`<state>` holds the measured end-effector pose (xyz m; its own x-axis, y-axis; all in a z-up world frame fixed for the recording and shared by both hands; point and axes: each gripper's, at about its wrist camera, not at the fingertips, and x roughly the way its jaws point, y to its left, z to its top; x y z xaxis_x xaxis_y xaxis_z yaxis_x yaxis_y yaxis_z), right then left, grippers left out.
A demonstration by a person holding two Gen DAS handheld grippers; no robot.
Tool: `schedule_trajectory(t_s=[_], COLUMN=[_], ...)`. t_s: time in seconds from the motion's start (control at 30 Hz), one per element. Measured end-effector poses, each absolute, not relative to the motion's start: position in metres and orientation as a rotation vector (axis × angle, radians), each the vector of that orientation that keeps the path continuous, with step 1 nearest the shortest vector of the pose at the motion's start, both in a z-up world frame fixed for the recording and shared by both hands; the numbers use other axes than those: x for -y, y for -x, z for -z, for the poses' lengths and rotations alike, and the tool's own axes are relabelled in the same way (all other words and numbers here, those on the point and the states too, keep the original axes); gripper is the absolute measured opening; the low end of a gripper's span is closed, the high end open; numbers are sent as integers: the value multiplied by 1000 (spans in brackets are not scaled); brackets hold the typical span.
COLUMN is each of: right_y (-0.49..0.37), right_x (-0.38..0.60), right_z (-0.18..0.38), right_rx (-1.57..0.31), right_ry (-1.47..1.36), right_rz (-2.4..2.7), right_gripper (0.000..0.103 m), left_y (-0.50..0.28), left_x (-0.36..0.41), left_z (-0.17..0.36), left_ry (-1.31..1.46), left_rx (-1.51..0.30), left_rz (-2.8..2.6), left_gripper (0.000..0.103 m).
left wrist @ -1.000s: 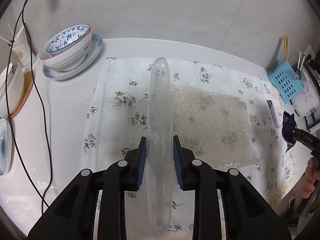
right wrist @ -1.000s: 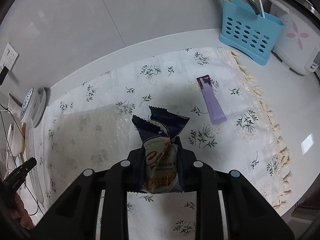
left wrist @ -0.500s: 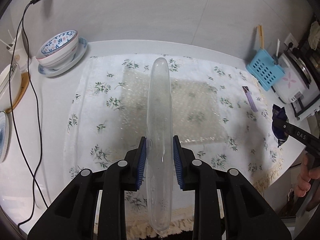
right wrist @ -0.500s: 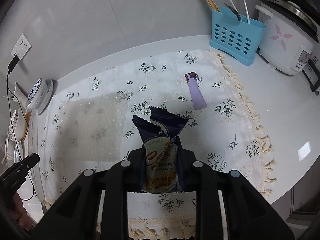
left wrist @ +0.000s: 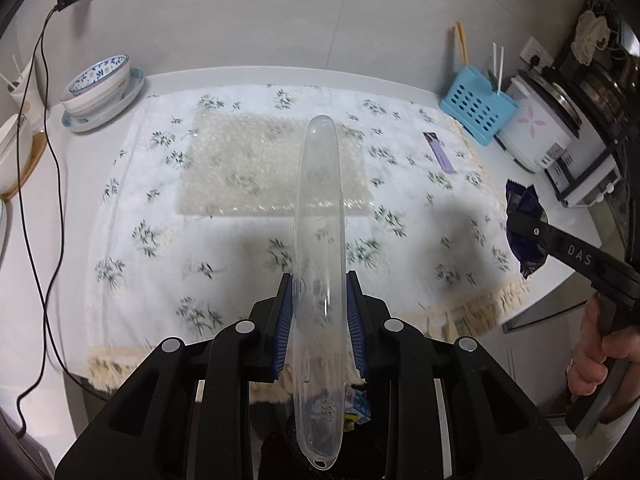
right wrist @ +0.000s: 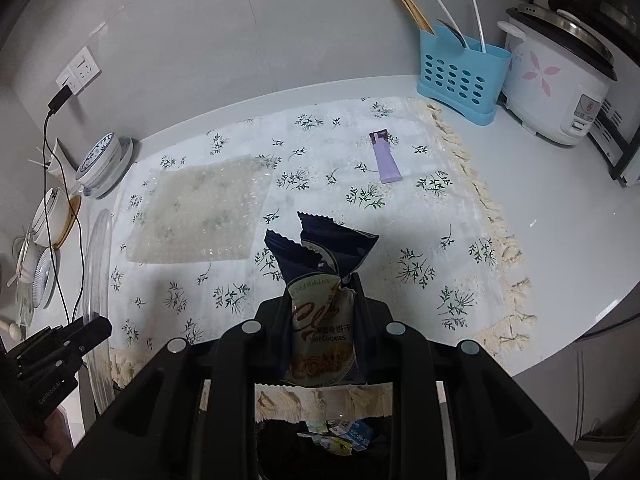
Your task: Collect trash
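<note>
My left gripper is shut on a long clear plastic case, held on edge above the table's front edge. The case also shows in the right wrist view. My right gripper is shut on a dark blue cookie wrapper, which also shows in the left wrist view. A sheet of bubble wrap and a purple sachet lie on the floral tablecloth. A dark bin with trash in it sits below the front edge, under both grippers.
Stacked bowls and plates and a black cable are at the left. A blue utensil holder and a white rice cooker stand at the back right.
Both grippers have pulled back and up from the table with their loads. The table's front edge and the bin below have come into view.
</note>
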<state>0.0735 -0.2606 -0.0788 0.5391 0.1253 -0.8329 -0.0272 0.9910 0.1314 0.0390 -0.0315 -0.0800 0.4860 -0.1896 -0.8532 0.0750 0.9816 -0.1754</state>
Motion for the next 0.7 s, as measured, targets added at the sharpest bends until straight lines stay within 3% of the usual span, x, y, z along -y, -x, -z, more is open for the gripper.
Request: schedule_trajectory(t_s=[0.7], right_y=[16], right_x=[272], right_z=[107], right_rx=[-1024], right_ry=[-68], right_rz=[-128], right_gripper=[23], left_y=[62], left_x=[73], left_z=[111], left_ry=[134], left_rx=[-1115], left_rz=[225], left_gripper=[25])
